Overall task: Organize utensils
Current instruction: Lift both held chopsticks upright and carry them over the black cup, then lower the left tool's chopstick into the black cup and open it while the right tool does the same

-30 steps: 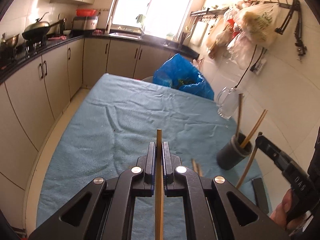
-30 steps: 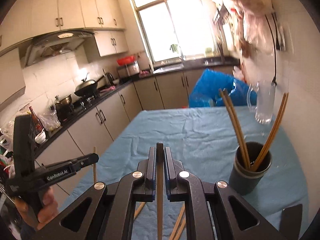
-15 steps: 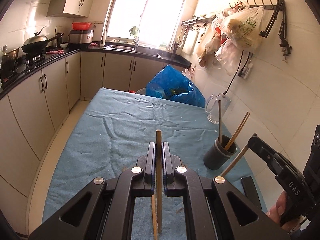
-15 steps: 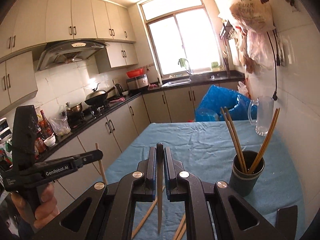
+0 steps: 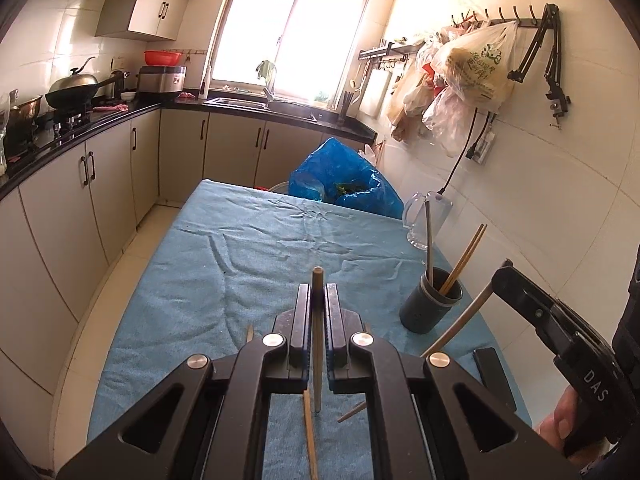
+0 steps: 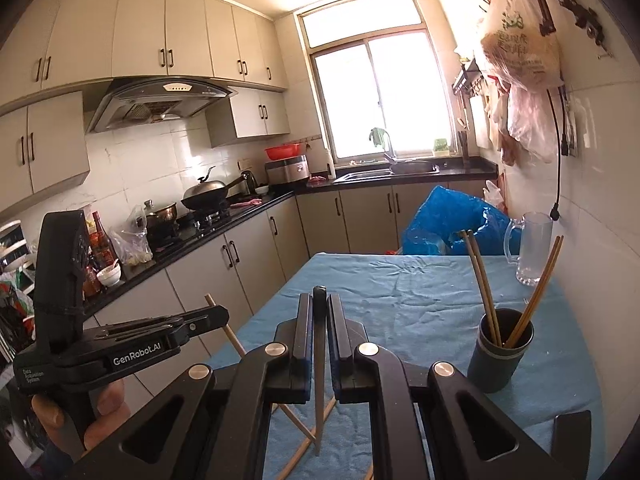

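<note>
Left gripper (image 5: 318,300) is clenched on a pale chopstick (image 5: 317,344) that runs along the jaws, tip poking forward past them, its lower end hanging above the blue cloth (image 5: 240,280); right gripper (image 6: 320,312) likewise grips a darker chopstick (image 6: 319,380) lengthwise between its pads. Loose chopsticks (image 6: 304,432) lie crossed on the cloth beneath, their ends cut off by the gripper bodies. Farther right the dark cup (image 6: 500,356) stands upright holding chopsticks leaning outward, a glass mug (image 6: 532,248) beyond it.
</note>
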A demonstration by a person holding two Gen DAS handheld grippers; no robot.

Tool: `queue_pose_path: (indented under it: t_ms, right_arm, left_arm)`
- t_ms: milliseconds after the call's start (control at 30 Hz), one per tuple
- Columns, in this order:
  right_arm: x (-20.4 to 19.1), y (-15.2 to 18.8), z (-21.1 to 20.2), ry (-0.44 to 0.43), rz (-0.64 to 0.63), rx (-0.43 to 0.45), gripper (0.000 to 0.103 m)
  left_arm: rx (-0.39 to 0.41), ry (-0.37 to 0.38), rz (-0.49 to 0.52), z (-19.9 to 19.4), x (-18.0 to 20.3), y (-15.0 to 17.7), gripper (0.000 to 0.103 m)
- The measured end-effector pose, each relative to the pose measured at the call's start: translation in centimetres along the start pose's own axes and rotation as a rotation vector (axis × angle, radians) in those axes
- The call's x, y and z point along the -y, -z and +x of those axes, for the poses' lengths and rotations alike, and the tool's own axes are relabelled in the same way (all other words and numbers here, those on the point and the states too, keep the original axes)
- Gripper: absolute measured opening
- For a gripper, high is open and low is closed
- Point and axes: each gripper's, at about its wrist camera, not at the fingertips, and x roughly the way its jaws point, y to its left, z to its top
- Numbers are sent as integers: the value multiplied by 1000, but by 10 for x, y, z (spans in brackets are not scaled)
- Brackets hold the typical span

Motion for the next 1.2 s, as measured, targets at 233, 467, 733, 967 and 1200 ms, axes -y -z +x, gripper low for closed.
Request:
queue_pose_path:
  t_ms: [233,467,733,967,1200]
  right_arm:
    - [0,-2,-10,7,-3,25,8]
    - [15,-4,-20,20,25,54,7]
    - [46,-7,-36,54,91,84,8]
    - [83,-11,-60,110,156,143,7]
    - [125,-27,-79,175,219,196,8]
  left_arm:
    - [24,-7,-4,-11,2,-1,5]
    - [38,-20,0,-19,10,-3,5]
    - [40,-17,20,-23,24,-7,5]
    - [27,2,38,-16,44,-14,5]
    - [19,40,86,-4,77,-36,5]
